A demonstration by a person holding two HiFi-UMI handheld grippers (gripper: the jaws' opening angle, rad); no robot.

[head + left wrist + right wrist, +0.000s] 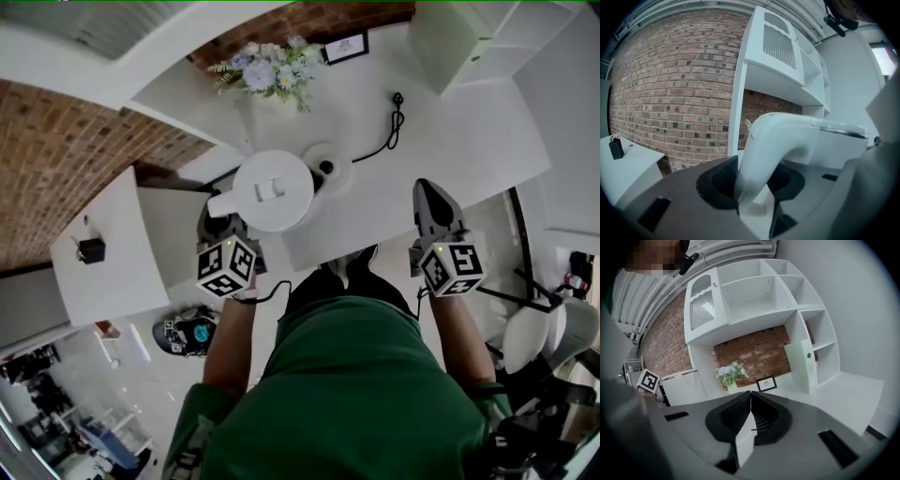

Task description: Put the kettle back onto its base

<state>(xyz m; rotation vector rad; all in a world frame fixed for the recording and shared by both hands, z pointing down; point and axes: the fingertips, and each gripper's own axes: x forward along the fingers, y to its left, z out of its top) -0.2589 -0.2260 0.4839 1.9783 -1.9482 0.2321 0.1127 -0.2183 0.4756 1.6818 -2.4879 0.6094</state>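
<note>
Green-shirted person (347, 394) holds two grippers over a white surface (459, 141). Nearest, the left gripper (223, 228) clamps the handle (764, 150) of the white kettle (272, 190) directly ahead of it. Level with it on the right, the right gripper (750, 414) has its jaws pressed together, empty. Just beyond the kettle lies the round base (327, 167). Its cord (389, 131) runs farther off, and flowers (272, 70) stand beyond.

The kettle (272, 190) is just ahead of the left gripper (222, 223); the base (327, 168) lies beyond, rightward, on the counter (450, 141).
</note>
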